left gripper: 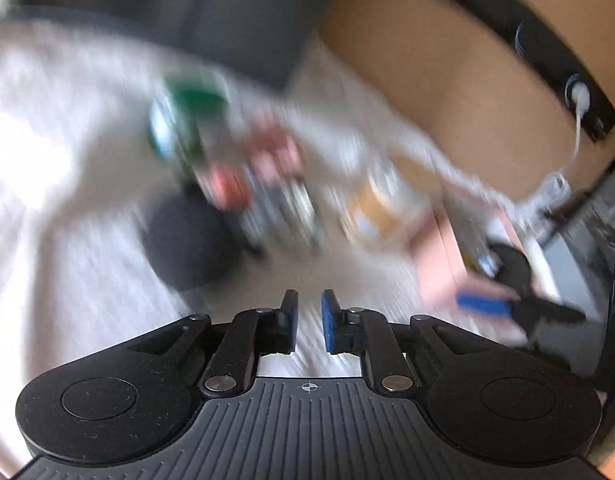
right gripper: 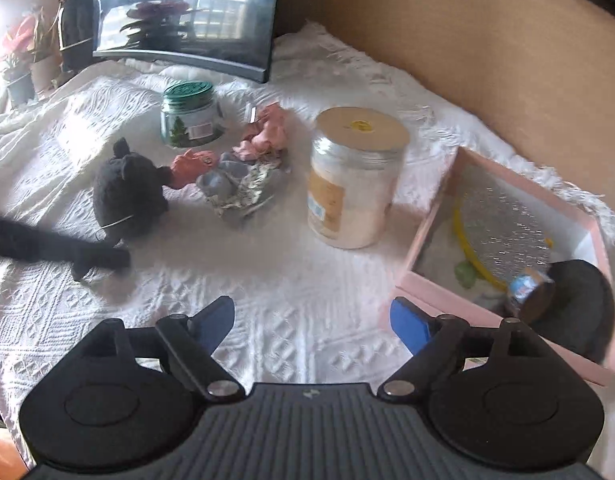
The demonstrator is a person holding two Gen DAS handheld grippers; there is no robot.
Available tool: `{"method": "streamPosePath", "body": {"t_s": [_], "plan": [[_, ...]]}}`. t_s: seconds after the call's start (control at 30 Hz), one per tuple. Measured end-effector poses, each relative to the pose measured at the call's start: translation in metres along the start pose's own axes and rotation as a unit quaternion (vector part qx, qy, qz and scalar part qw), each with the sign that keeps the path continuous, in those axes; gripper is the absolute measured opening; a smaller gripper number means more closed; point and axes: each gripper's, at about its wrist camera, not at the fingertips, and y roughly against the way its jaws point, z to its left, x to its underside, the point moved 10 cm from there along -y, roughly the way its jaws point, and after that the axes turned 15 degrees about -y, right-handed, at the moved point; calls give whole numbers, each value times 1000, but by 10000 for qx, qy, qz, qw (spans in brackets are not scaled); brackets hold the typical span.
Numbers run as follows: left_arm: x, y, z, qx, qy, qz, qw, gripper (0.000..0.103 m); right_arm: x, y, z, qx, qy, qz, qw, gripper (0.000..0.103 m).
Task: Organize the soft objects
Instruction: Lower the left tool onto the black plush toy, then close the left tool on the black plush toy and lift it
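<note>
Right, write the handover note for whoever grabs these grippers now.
Left gripper: shut, holding nothing.
Right gripper: open, empty, beside the pink box.
In the box: a dark soft thing and some small items.
Still out on the white cloth: black plush, pink soft pieces, grey bundle.
The two jars stand among them.
Left: box the remaining soft things.

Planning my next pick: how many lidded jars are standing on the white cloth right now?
2. The green-lidded glass jar stands at the back near the monitor; the tall clear jar with a tan lid stands mid-cloth, left of the pink box. A small container lies in that box; more may be hidden.
</note>
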Motion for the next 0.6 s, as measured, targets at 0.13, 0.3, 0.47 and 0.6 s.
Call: {"method": "streamPosePath", "body": {"t_s": [0.13, 0.3, 0.47, 0.6], "plan": [[-24, 11, 31, -1187, -484, -370, 9911, 17, 15, -11, 11, -98, 22, 254, 9996, 86], [-13, -23, 62, -1447, 291, 401, 9882, 19, 28, -20, 15, -66, 85, 375, 9992, 86], [-15, -43, 40, -1152, 54, 482, 9922, 23, 36, -28, 8, 44, 88, 361, 9993, 90], [-19, -56, 28, -1288, -349, 599, 9892, 55, 37, -31, 4, 35, 78, 252, 9996, 99]]}}
